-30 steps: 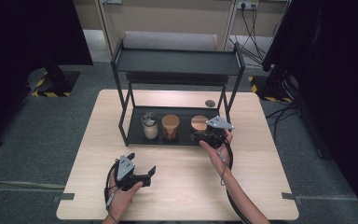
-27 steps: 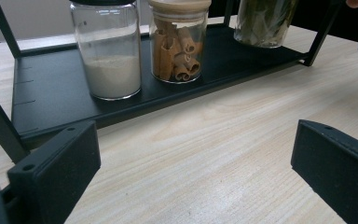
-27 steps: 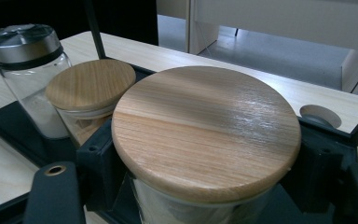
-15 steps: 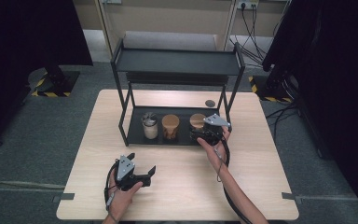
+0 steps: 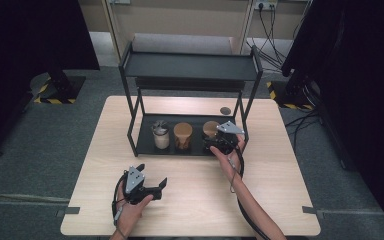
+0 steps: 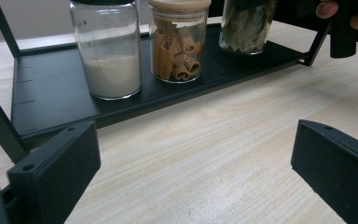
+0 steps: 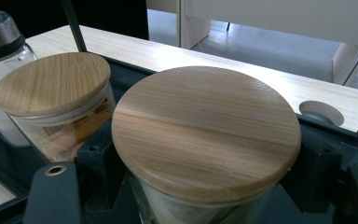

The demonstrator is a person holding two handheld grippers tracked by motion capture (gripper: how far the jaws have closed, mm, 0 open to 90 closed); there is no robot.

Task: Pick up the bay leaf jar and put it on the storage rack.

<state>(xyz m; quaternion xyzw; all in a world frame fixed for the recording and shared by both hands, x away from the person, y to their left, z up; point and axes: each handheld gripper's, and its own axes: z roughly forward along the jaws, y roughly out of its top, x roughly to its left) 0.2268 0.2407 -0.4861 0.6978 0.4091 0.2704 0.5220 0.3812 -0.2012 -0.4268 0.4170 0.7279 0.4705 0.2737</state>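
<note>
Left gripper (image 5: 147,186): low over the counter (image 5: 190,200) near its front edge, left of centre; fingers spread wide, nothing between them. In the left gripper view both black fingers (image 6: 56,168) sit over bare wood, pointing at the rack.
Rack (image 5: 190,67): black two-level frame at the counter's middle and back; its bottom tray (image 5: 145,145) carries three jars in a row.
Powder jar (image 5: 161,134): left end of the row, metal top, white powder inside (image 6: 112,70).
Cinnamon jar (image 5: 183,135): middle of the row, just beside the powder jar, wooden lid, rolled sticks inside (image 6: 176,51).
Leaf jar (image 5: 210,129): right end of the tray, near the rack's front right leg; wooden lid (image 7: 205,130), dried leaves behind the glass (image 6: 247,25). Stands upright on the tray.
Right gripper (image 5: 219,142): at the tray's right end, fingers closed on the leaf jar's glass body just below the lid, one finger (image 7: 98,158) on each side in the right gripper view.
Round hole (image 5: 225,110): in the counter behind the rack, toward the back right.
</note>
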